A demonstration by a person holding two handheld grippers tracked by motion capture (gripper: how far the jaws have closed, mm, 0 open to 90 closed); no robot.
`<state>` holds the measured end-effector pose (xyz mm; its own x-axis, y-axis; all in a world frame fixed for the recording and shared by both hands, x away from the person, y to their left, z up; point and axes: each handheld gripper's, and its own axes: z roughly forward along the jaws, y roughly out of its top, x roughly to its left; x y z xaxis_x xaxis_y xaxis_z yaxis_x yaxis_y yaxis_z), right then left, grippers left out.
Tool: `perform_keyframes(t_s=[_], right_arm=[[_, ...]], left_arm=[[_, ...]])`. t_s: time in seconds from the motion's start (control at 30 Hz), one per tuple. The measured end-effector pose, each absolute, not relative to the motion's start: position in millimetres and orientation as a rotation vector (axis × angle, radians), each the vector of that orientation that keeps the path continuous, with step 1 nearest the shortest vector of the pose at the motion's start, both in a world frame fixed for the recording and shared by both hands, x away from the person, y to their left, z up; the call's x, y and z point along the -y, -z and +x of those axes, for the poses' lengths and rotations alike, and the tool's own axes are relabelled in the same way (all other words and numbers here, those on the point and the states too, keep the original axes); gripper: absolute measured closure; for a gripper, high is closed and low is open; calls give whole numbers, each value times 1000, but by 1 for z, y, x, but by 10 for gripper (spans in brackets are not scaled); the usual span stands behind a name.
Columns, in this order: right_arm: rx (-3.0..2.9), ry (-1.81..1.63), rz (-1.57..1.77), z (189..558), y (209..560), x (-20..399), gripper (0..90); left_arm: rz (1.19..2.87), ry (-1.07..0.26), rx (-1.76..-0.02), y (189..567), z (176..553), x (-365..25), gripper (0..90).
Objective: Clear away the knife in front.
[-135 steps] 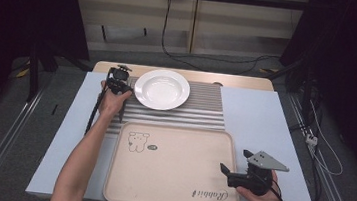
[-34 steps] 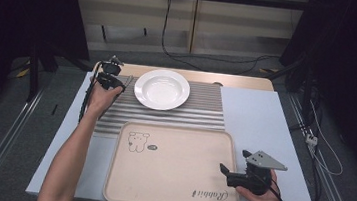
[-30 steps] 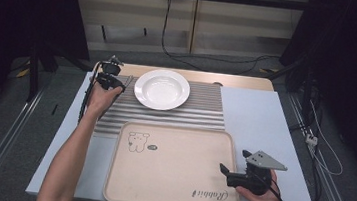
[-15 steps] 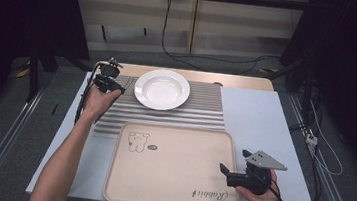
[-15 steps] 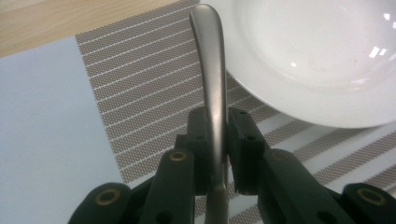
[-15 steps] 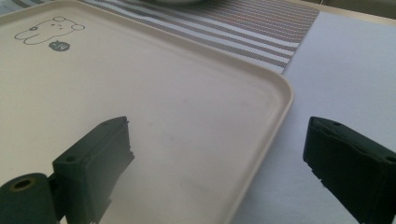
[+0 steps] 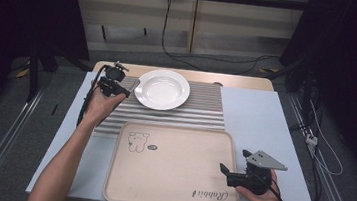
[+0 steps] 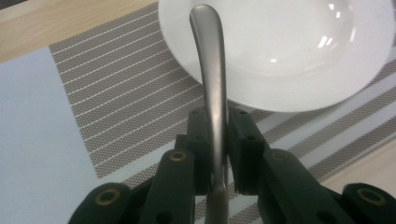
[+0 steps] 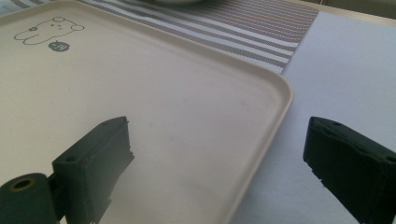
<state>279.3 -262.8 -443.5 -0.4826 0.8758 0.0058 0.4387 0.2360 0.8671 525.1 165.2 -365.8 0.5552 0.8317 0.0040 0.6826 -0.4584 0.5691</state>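
A white plate [image 7: 162, 89] sits at the far end of a striped placemat [image 7: 200, 114]. My left gripper [image 7: 123, 90] is just left of the plate, shut on the handle of a metal utensil [image 7: 133, 83]. In the left gripper view the utensil [image 8: 210, 60] is pinched between the pads of the left gripper [image 8: 215, 126], and its rounded end reaches over the plate [image 8: 299, 51] rim. Which kind of utensil it is stays hidden. My right gripper [image 7: 224, 170] is open at the beige tray [image 7: 173, 180], and in the right gripper view the right gripper [image 9: 219, 154] straddles the tray [image 9: 140, 93] edge without touching it.
The tray carries a small bear drawing [image 7: 137, 140] and lies on the near half of the pale blue table top [image 7: 264, 124]. The placemat [image 9: 261, 32] runs behind the tray. Cables [image 7: 86, 101] trail from the left gripper off the table's left side.
My left hand has carried the utensil a little to the right and upward, toward the plate's left rim. The right hand and gripper have stayed where they were.
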Motion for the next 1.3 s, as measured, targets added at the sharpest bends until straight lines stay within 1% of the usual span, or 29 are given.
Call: perform_keyframes(t_s=[0.43, 0.77, 0.87, 0.93, 1.3], right_arm=[[-2024, -1169, 1200, 280, 444, 262, 79], [-2025, -1170, 1202, 280, 444, 262, 79], [-2027, -1169, 1208, 281, 444, 262, 79], [-2028, -1168, 1206, 281, 444, 262, 79], [-2027, -1173, 1200, 280, 443, 262, 80]], left_arm=[[2299, -377, -1156, 365, 502, -156, 801], [2275, -327, -1147, 364, 483, -158, 801], [2277, -330, -1142, 364, 478, -157, 801], [2278, -307, -1137, 365, 472, -155, 801], [2304, -332, -1085, 359, 451, -140, 801]])
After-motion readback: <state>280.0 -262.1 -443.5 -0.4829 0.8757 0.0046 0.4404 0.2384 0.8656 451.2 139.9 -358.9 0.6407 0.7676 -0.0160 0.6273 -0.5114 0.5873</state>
